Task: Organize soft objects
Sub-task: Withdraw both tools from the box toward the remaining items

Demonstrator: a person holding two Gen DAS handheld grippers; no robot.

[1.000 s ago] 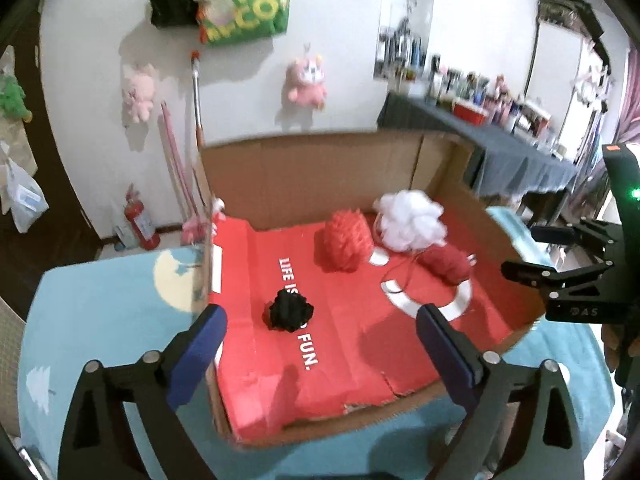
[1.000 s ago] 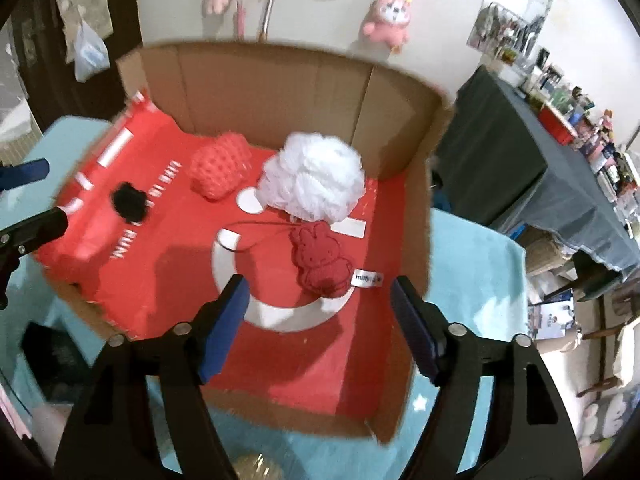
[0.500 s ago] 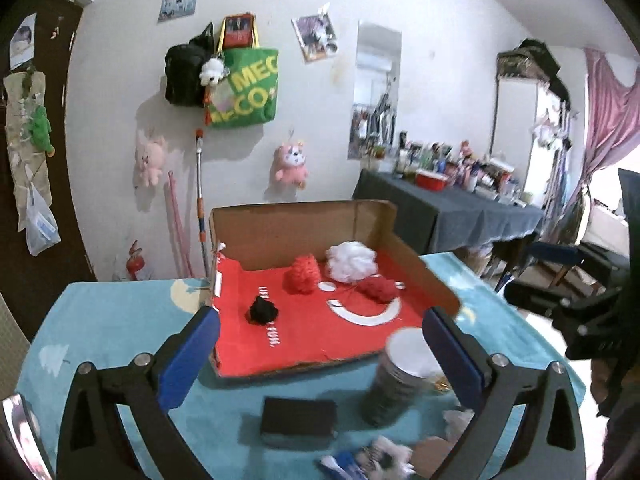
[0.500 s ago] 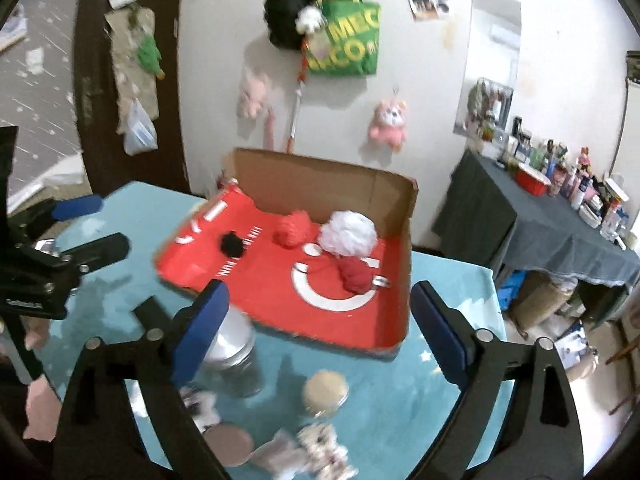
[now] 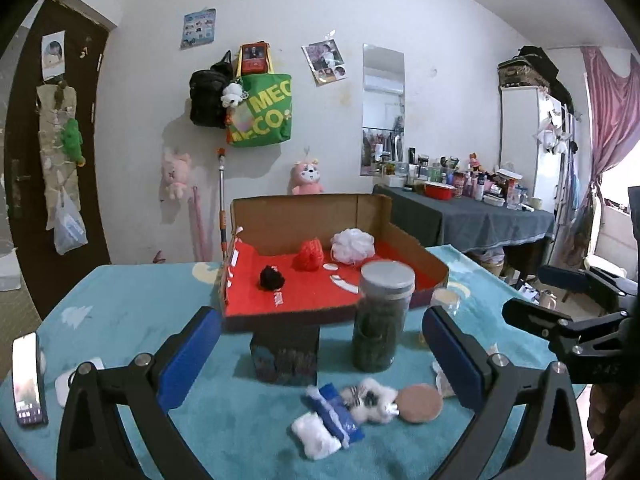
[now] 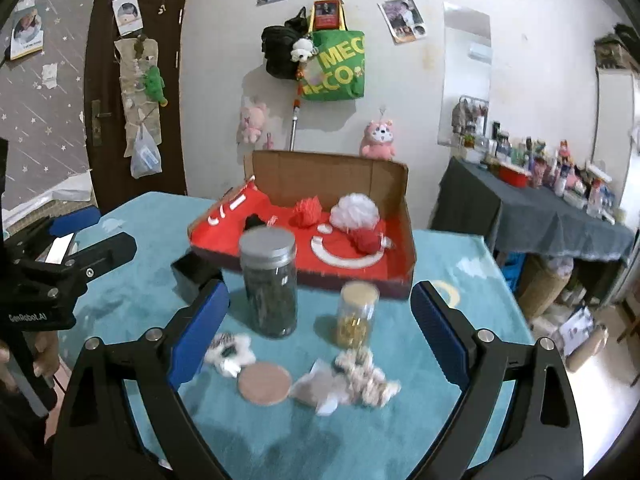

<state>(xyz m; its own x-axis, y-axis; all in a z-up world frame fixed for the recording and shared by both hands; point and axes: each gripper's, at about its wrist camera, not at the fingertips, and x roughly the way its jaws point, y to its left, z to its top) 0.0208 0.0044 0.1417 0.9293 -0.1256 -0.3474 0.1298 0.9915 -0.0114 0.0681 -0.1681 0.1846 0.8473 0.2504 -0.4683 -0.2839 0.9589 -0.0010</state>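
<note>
- Right now I have both claws released and carrying nothing: the left gripper point(image 5: 320, 354) frames the lower middle of its view, and the right gripper point(image 6: 320, 326) does the same in its own, blue pads spread wide on each.
- Four soft pieces sit in the cardboard tray point(image 5: 400, 236) at mid-frame, which I take to be the collection spot: a black pom-pom point(image 5: 272, 277), a red knitted ball point(image 5: 309, 255), a white mesh puff point(image 5: 353, 244) and, seen from the right wrist, a red plush point(image 6: 367, 239) just below the puff.
- The tray has raw brown walls and a glossy red printed floor; its low front edge makes dropping things in easy.
- Loose soft pieces, my likely next targets, lie on the teal fleecy tablecloth point(image 5: 132, 312) low in the frame: a fluffy white-and-black tuft point(image 6: 230, 354), a beige braided scrunchie point(image 6: 368, 376) and a white-and-blue bundle point(image 5: 326, 426).
- Hard items stand between them and the tray: a tall clear jar point(image 6: 272, 284) with a grey lid, a small jar point(image 6: 356, 314), a dark box point(image 5: 285, 358) and a flat tan disc point(image 6: 264, 383).
- Blur in the right view leaves me unsure whether the pale crumpled piece beside the scrunchie is cloth or paper.
</note>
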